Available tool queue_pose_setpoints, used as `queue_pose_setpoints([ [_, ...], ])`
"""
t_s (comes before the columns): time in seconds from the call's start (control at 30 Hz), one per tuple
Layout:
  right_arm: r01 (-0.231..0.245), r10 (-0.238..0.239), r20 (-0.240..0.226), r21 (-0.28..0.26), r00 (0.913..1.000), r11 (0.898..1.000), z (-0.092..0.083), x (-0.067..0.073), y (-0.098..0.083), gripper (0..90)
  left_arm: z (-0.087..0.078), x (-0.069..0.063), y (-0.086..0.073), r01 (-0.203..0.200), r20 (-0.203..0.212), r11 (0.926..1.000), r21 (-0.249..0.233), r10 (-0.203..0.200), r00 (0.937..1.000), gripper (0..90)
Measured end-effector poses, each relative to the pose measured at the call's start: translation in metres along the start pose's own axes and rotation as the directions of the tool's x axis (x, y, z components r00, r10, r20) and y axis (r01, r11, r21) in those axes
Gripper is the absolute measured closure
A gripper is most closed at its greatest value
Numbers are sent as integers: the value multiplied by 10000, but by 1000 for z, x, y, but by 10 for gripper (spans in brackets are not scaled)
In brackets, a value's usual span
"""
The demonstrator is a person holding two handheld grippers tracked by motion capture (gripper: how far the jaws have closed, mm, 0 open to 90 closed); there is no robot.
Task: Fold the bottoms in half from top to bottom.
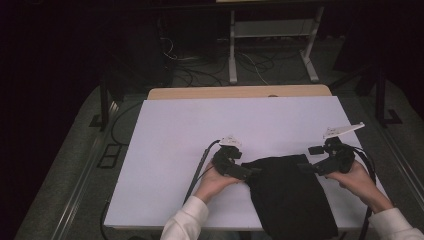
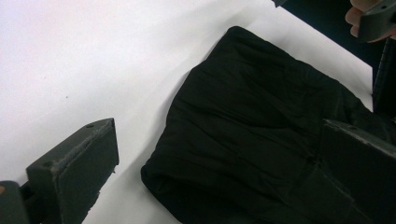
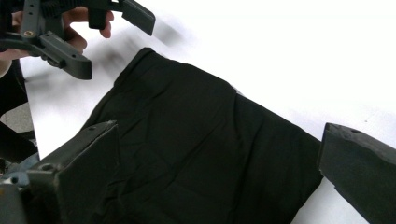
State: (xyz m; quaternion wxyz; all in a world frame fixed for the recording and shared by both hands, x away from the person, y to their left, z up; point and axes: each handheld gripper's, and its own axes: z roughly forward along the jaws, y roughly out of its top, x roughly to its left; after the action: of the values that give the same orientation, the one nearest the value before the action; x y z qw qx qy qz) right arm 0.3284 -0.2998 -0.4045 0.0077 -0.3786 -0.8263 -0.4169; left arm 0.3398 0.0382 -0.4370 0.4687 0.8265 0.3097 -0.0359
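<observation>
Cloth (image 1: 290, 195) folded, black, near-right on table (image 1: 175, 130). Left gripper (image 1: 248, 171) and right gripper (image 1: 306, 167) both released, flanking its far corners. Pre-grasp step; next: close on corners, probably to fold.

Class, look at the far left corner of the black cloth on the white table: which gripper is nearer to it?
Left. The left gripper sits open right beside that corner of the black cloth; the right gripper sits open at the opposite far corner.

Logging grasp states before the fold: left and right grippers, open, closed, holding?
Left gripper: open, jaws wide over the black cloth, holding nothing.
Right gripper: open above the same cloth, holding nothing.
</observation>
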Motion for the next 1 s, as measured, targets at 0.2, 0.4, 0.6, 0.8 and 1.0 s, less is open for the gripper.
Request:
queue_pose_setpoints([
  [0.2, -179, 177, 131, 142, 9998, 9997, 7, -12, -1, 0, 4, 5, -2, 69, 9, 9999, 143, -69, 10000, 0],
  [0.4, -385, 380, 223, 200, 9990, 9991, 13, -25, -2, 9, 10, 6, -4, -118, 83, 9993, 359, 115, 9999, 90],
  [0.6, -642, 631, 327, 351, 9975, 9973, 16, -39, -4, 61, 13, 6, -6, -242, 148, 9982, 547, 234, 9996, 177],
  [0.8, -907, 901, 156, 430, 9958, 9949, 20, -52, -7, 163, 15, 10, -7, -82, 243, 9977, 672, 66, 9997, 361],
  [1.0, -821, 819, 49, 589, 9966, 9949, 26, -57, -9, 308, 15, 10, -8, -448, 463, 9955, 837, 411, 9981, 559],
])
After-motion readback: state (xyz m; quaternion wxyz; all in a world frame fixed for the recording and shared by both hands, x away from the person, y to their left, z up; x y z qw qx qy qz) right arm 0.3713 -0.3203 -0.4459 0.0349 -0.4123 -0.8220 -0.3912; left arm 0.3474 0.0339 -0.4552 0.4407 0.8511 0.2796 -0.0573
